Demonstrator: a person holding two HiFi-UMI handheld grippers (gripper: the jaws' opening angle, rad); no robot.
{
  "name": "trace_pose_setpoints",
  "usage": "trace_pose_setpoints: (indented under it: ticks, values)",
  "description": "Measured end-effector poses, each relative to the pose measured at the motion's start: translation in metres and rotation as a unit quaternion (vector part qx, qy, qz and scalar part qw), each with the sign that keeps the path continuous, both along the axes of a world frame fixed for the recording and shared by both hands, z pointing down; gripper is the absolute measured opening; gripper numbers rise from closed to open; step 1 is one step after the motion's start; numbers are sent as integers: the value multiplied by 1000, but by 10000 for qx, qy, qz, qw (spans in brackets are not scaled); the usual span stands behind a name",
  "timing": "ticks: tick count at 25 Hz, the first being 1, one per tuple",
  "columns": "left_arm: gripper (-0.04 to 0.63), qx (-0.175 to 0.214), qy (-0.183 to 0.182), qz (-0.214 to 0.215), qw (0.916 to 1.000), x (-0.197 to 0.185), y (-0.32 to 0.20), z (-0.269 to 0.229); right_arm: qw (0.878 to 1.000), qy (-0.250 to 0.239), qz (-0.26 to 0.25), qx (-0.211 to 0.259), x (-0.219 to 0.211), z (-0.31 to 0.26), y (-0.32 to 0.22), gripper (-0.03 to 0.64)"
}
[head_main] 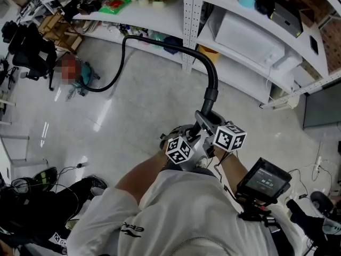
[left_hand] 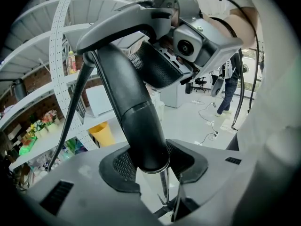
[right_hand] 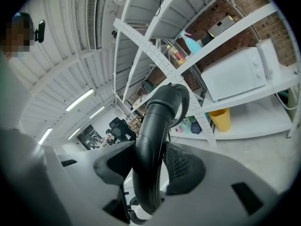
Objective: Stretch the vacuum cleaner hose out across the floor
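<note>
The long black ribbed vacuum cleaner hose (head_main: 124,55) leaves the claws forward, bends left before the white shelves (head_main: 234,41) and drops to the grey floor (head_main: 144,111). The left claw (left_hand: 150,161) and the right claw (right_hand: 148,166) both pinch its black rigid end tube (head_main: 205,116), side by side.

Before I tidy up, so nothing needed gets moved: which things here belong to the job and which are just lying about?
Job: vacuum hose, its handle tube, left gripper, right gripper.
Lying about: office chair, yellow bin, white box.
</note>
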State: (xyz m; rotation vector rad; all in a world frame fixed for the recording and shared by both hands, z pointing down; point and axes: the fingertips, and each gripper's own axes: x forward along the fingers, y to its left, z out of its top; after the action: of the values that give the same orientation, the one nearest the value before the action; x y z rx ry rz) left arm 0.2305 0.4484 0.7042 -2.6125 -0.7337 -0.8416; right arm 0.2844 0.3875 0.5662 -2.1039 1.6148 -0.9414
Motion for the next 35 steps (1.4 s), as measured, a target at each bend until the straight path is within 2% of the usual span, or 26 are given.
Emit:
trace_pose_setpoints:
  ticks: [11, 15, 19, 25, 35]
  values:
    - [161, -48, -82, -213, 9997, 15, 96, -4, 9996, -56, -258, -25, 14, -1, 90, 187]
    - [161, -53, -78, -210, 9997, 4, 119, -8, 9997, -23, -229, -21, 2, -6, 113, 187]
    - [161, -63, -69, -106, 9999, -17, 127, -18, 9999, -35, -96, 4, -16, -15, 122, 187]
    - [161, 13, -128, 32, 9999, -10, 135, -7, 9999, -90, 87, -26, -6, -4, 136, 187]
    - [161, 3, -207, 384, 9990, -31, 149, 5, 9986, -240, 416, -220, -19, 9, 155, 187]
